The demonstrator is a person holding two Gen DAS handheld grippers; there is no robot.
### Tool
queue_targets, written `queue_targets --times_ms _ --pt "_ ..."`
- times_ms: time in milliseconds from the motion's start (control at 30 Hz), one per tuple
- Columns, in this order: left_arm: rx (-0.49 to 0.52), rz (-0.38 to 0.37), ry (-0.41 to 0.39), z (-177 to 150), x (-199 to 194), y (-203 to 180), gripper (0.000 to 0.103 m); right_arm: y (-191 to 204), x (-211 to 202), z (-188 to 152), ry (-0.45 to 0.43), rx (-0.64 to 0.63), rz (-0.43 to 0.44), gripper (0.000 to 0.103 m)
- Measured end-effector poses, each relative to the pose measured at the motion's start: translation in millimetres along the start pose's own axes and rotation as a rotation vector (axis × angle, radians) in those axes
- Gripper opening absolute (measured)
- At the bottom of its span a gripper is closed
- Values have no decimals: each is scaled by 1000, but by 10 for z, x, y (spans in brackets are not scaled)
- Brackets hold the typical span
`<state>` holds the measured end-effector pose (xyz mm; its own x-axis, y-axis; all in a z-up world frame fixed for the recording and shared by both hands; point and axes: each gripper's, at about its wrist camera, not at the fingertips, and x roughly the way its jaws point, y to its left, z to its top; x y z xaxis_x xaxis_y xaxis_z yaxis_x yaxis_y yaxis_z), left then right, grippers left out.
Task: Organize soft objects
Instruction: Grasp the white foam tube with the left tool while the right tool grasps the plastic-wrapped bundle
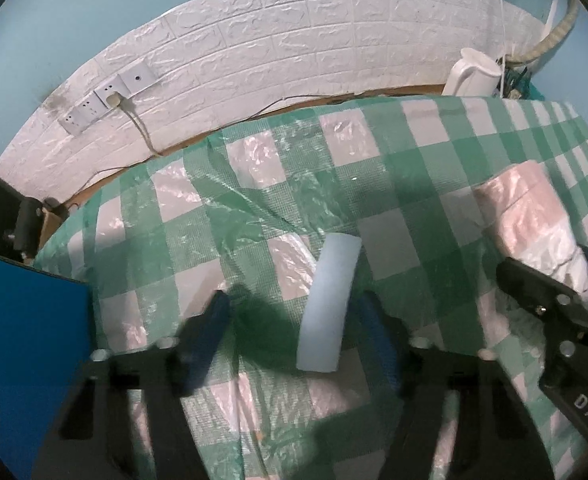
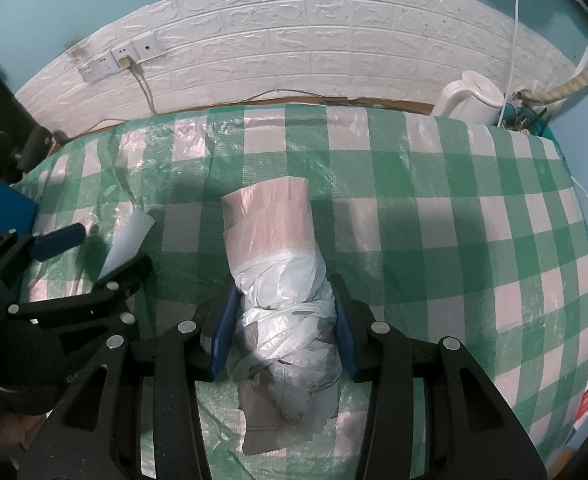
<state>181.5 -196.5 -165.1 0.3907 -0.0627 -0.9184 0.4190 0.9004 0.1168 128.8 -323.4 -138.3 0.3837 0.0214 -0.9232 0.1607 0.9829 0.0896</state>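
Nearest the right camera, the right gripper [image 2: 283, 332] clamped its blue pads on a soft bundle [image 2: 281, 280] of brownish paper packs wound in crinkled white plastic film, whose long axis ran straight away toward the wall. The left gripper [image 1: 294, 320] stood partly open around a flat, pale blue strip [image 1: 329, 303] lying lengthwise between its fingers, apparently nearer the right one, untouched. Both lay on a glossy green-and-white checked tablecloth [image 2: 434, 208], with a white kettle [image 2: 468, 98] and embossed brick-pattern wall [image 2: 294, 40] beyond.
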Motion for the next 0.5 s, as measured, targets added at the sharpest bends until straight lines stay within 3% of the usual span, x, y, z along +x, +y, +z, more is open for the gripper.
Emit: queue_targets --times_ms 33,100,167,500 --pt "-3 -9 -3 -5 -9 6 45 1 2 3 0 1 0 43" --pt "-6 -22 -7 -23 -31 -2 25 8 2 5 1 1 1 43" --pt "-1 -35 -12 -39 -55 -16 17 11 2 5 0 0 0 43" --pt "7 -27 -41 -113 -245 -19 13 47 -72 -35 -8 -9 2 43"
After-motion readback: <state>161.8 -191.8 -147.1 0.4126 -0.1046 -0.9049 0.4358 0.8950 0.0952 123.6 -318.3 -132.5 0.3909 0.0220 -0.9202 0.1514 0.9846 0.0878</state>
